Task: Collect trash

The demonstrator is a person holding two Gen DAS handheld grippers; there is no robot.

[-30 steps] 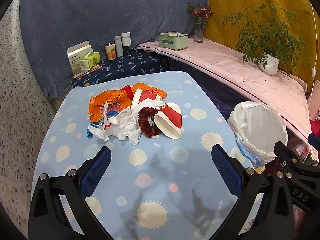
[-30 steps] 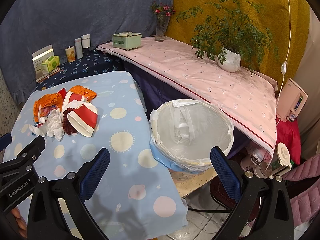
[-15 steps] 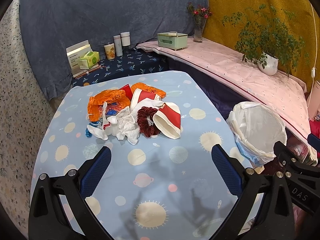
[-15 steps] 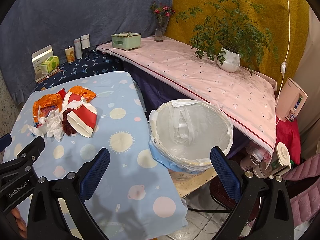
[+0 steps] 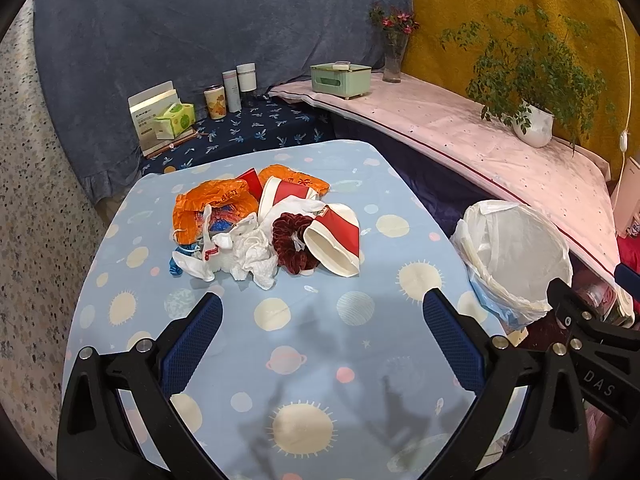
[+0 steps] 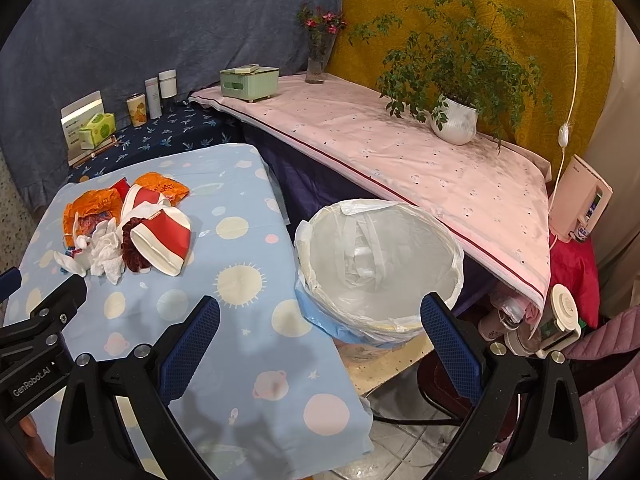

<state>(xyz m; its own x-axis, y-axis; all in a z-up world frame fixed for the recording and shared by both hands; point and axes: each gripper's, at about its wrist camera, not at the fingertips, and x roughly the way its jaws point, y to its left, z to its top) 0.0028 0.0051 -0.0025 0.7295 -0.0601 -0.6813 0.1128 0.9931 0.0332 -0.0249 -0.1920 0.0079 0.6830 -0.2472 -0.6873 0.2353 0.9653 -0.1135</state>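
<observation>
Left gripper point(image 5: 322, 314) agape; crumpled tissue point(image 5: 256, 254), squashed paper cup point(image 5: 334, 246).

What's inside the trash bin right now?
Only the white plastic liner shows inside the trash bin; its loose folds drape down the inner wall. No trash is visible in it. The very bottom is hidden by the near rim and crumpled liner.

Bright, even indoor light, soft shadows on the tablecloth point(image 5: 304, 360), sharp focus, fisheye-bent edges, dark corners.
</observation>
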